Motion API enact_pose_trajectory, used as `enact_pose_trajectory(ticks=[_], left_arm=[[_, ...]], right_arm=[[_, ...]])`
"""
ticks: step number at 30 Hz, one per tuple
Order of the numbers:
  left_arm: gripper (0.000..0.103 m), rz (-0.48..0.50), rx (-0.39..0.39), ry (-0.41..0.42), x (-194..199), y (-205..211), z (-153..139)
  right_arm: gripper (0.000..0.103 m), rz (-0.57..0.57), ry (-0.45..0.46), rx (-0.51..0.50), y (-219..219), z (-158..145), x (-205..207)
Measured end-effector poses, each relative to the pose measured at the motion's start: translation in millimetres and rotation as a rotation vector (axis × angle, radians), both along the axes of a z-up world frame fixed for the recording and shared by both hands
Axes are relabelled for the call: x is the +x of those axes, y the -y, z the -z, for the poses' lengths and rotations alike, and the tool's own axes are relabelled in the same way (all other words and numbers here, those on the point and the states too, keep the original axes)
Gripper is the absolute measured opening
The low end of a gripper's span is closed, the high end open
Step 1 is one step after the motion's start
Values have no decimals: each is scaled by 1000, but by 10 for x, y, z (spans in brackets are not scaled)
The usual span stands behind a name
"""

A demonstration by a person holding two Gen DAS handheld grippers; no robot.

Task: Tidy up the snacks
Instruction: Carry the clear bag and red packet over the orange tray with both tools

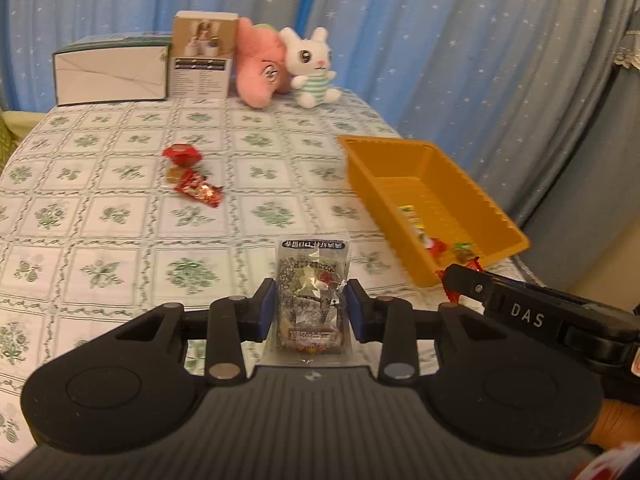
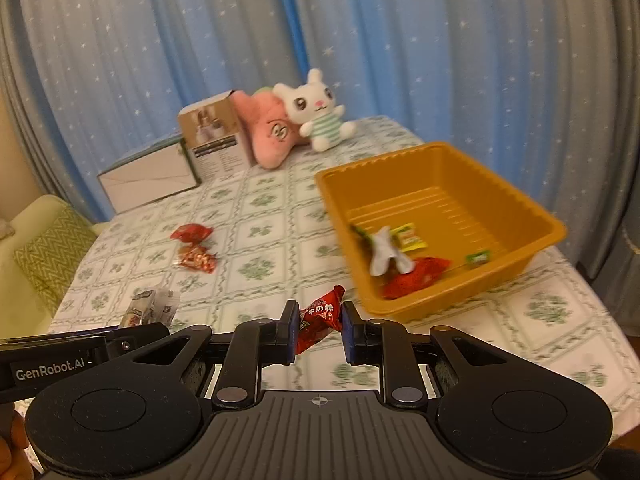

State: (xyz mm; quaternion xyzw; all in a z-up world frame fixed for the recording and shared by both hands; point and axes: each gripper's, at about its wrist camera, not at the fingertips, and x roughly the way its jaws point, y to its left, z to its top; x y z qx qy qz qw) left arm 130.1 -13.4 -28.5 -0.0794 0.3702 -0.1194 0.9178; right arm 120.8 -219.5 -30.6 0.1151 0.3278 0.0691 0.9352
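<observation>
The left gripper (image 1: 311, 307) clamps a clear, crinkly snack packet (image 1: 313, 296) printed in black, held above the tabletop (image 1: 120, 220) near its front edge. The right gripper (image 2: 319, 326) pinches a glossy red candy wrapper (image 2: 318, 320). A ribbed orange plastic tray (image 2: 520, 216) at the right edge holds several wrapped snacks; two red foil sweets (image 1: 192, 176) lie mid-cloth.

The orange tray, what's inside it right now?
Inside the orange tray: a white wrapper, a yellow packet, a red packet and a small green candy. The near wall hides part of the floor.
</observation>
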Motion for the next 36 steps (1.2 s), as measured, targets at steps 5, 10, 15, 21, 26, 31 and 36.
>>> enact_pose_trajectory(ticks=[5, 10, 15, 21, 26, 31, 36], left_arm=[[34, 32, -1, 18, -73, 182, -101], [33, 54, 3, 27, -96, 319, -154], [34, 74, 1, 31, -72, 425, -184], [34, 104, -7, 32, -1, 572, -219], [33, 128, -11, 37, 126, 743, -264], [33, 156, -20, 40, 301, 965, -299], [33, 179, -24, 33, 501, 1203, -295]], right_arm=[[22, 24, 9, 1, 145, -78, -87], [22, 40, 14, 12, 253, -126, -129], [22, 56, 18, 15, 346, -153, -141], [22, 81, 25, 5, 485, -202, -135], [22, 98, 49, -19, 738, -339, -55], [22, 95, 44, -56, 1033, -417, 141], [22, 66, 15, -87, 1235, -386, 376]])
